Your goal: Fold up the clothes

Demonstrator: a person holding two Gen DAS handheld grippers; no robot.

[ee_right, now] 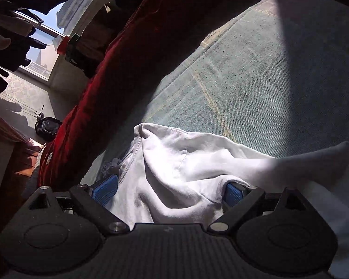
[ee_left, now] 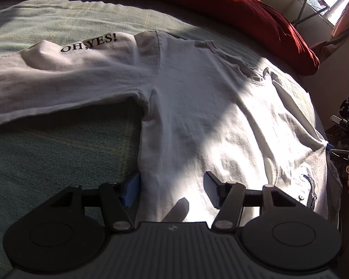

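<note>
Across the grey-green woven bedspread lies a white cotton long-sleeved t-shirt, spread mostly flat, with one sleeve carrying black "OH,YES!" lettering stretched out to the left. A rumpled dark red blanket runs along the far edge of the bed.

Left tongs are wide open at the near hem, one blue pad right at the shirt's left side edge and the other over the cloth, so nothing is pinched. Right tongs are also spread wide, with bunched white fabric mounded between the pads; looks more like it's pushed into the cloth than clamped on it. In the left view those tongs sit at the shirt's right edge, where a ridge of fabric is drawn toward them.

My guess is it's somewhere in the side-fold stage: the right side looks gathered up while the left sleeve lies out flat. Can't tell if that bunching is a fold going over or just smoothing. Either way, any next move needs both tongs to close on an edge properly, since thin cotton slips and drags easily.
</note>
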